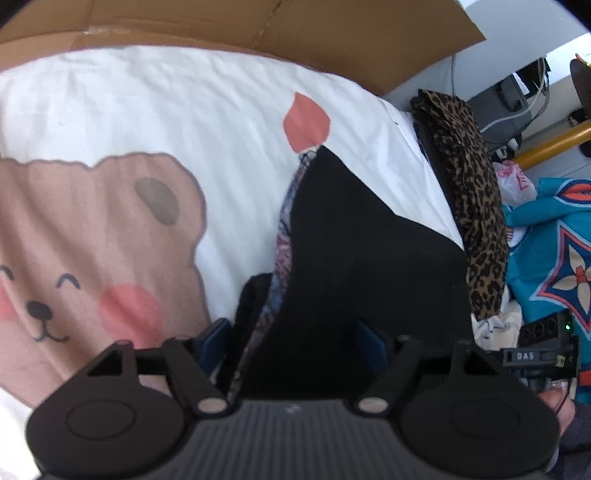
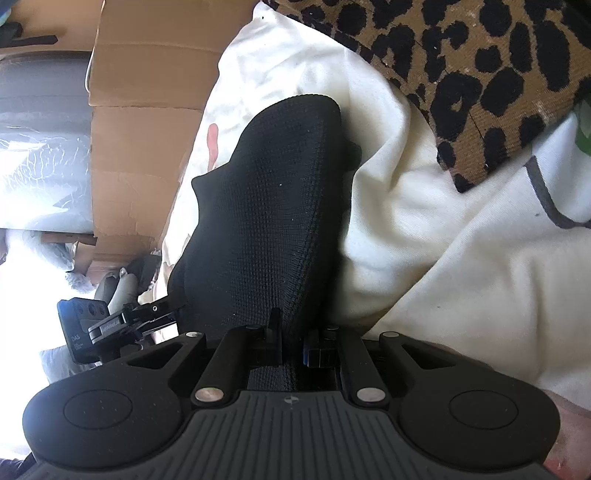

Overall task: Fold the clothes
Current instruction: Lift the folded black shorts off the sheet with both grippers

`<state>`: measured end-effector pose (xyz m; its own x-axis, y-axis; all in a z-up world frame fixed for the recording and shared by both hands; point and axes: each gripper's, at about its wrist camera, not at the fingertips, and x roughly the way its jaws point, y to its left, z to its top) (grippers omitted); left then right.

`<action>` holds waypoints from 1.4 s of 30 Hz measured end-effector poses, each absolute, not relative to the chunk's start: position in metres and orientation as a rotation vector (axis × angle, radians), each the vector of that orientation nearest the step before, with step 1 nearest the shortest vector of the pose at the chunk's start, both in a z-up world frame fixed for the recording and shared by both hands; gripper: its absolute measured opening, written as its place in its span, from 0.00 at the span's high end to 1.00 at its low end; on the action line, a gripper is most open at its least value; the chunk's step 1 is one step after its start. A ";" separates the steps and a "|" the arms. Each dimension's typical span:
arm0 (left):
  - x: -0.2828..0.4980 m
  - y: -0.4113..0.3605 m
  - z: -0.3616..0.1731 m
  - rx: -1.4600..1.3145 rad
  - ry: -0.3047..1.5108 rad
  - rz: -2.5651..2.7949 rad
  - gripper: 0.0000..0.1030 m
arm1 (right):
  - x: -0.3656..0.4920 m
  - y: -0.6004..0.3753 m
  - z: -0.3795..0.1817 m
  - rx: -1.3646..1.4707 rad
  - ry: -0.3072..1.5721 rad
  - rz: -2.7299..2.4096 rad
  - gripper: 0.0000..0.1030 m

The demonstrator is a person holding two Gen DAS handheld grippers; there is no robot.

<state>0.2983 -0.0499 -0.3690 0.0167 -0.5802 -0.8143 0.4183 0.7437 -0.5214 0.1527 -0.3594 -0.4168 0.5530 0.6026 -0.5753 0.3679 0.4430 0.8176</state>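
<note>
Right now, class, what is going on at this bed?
A person with a claw in each hand is folding a black garment on a white bear-print sheet. The right claw is shut on the garment's knit edge. The left claw is open, with the garment and its patterned lining between the pads but not pinched. A leopard-print cloth lies at the sheet's edge, and cardboard stands behind.

A knit garment (image 1: 351, 240) lies on the bedsheet (image 1: 147, 103), cardboard (image 1: 258, 26) behind.
</note>
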 end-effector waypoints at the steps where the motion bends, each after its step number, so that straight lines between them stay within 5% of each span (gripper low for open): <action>1: 0.298 -0.050 -0.370 -0.154 1.350 -0.789 0.22 | 0.153 -0.359 -0.417 1.157 1.033 0.182 0.93; 4: 0.300 -0.049 -0.371 -0.182 1.356 -0.795 0.26 | 0.154 -0.360 -0.415 1.150 1.034 0.185 0.92; 6: 0.301 -0.046 -0.369 -0.202 1.341 -0.782 0.47 | 0.154 -0.359 -0.412 1.137 1.027 0.189 0.92; 10: 0.300 -0.042 -0.364 -0.219 1.324 -0.804 0.57 | 0.153 -0.360 -0.405 1.118 1.004 0.207 0.92; 15: 0.306 -0.044 -0.367 -0.204 1.366 -0.802 0.44 | 0.151 -0.362 -0.404 1.110 1.010 0.198 0.88; 18: 0.309 -0.048 -0.371 -0.214 1.394 -0.810 0.35 | 0.150 -0.361 -0.408 1.124 1.008 0.199 0.74; 25: 0.309 -0.063 -0.378 -0.189 1.430 -0.894 0.17 | 0.146 -0.358 -0.417 1.188 0.970 0.191 0.73; 28: 0.307 -0.072 -0.380 -0.166 1.443 -0.917 0.16 | 0.147 -0.359 -0.419 1.214 0.955 0.186 0.73; 33: 0.312 -0.074 -0.381 -0.153 1.492 -0.898 0.51 | 0.149 -0.353 -0.419 1.220 0.952 0.188 0.76; 35: 0.312 -0.074 -0.379 -0.154 1.498 -0.892 0.58 | 0.149 -0.352 -0.416 1.212 0.950 0.189 0.86; 42: 0.306 -0.083 -0.362 -0.087 1.472 -0.846 0.66 | 0.147 -0.352 -0.399 1.215 0.973 0.138 0.92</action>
<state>0.3061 -0.0832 -0.3617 -0.1256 -0.5439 -0.8297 0.4435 0.7174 -0.5373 0.1467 -0.3518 -0.3986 0.6077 0.5686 -0.5544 0.3917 0.3927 0.8321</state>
